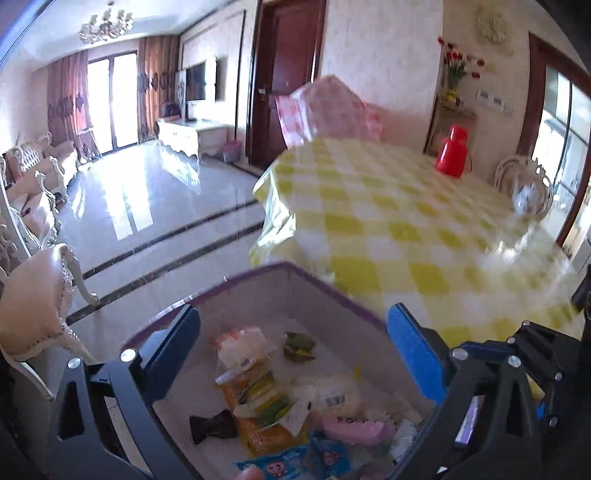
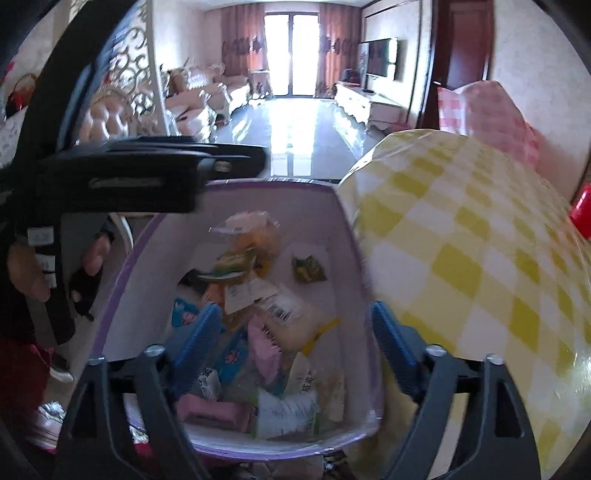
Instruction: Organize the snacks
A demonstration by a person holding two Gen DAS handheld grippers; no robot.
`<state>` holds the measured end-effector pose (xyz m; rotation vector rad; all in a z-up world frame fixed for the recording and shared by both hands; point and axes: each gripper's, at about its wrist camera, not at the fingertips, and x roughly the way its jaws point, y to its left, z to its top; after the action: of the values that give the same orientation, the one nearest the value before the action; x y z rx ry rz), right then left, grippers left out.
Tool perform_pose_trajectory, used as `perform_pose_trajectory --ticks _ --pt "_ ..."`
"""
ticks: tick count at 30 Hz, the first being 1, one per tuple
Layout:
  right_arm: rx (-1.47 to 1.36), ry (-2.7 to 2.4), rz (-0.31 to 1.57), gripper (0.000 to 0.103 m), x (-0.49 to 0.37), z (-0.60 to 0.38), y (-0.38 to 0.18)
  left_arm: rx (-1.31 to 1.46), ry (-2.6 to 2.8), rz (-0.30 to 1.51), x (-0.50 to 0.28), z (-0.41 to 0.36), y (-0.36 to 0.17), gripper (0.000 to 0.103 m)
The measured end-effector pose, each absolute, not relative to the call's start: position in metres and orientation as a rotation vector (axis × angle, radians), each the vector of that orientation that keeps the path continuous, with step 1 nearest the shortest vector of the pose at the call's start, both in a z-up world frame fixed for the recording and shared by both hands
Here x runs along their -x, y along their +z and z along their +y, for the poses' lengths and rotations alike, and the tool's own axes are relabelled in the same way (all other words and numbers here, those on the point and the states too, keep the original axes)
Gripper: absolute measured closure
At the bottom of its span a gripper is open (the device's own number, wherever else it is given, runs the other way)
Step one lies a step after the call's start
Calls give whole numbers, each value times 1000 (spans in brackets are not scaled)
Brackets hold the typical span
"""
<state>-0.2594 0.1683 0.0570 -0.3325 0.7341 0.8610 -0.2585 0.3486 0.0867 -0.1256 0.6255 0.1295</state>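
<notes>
- Left gripper (image 1: 293,350) spread wide, nothing between the blue pads, hanging over the box (image 1: 258,275).
- Right gripper (image 2: 291,332) likewise spread and empty, above the same box (image 2: 236,186).
- Snacks (image 1: 258,387) heaped loose on the box floor: orange, pink and blue packets.
- Box beside the table (image 1: 406,206), against its yellow-checked cloth.
- Red jug (image 1: 452,151) at the table's far side.
- Beyond: glossy tiled floor (image 1: 147,199), sofas (image 2: 199,88), TV (image 2: 380,57), curtained window (image 2: 291,48), chandelier (image 1: 107,22).

red jug (image 1: 451,150) on yellow checked tablecloth (image 1: 406,229), chandelier (image 1: 106,22) above
</notes>
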Motion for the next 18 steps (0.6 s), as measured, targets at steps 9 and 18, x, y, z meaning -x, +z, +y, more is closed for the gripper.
perform_pose_trajectory --ticks 9,18 --pt "286 846 888 16 245 167 58 68 306 756 261 345 81 2" --pt "512 715 970 16 254 193 16 31 264 990 237 329 33 2"
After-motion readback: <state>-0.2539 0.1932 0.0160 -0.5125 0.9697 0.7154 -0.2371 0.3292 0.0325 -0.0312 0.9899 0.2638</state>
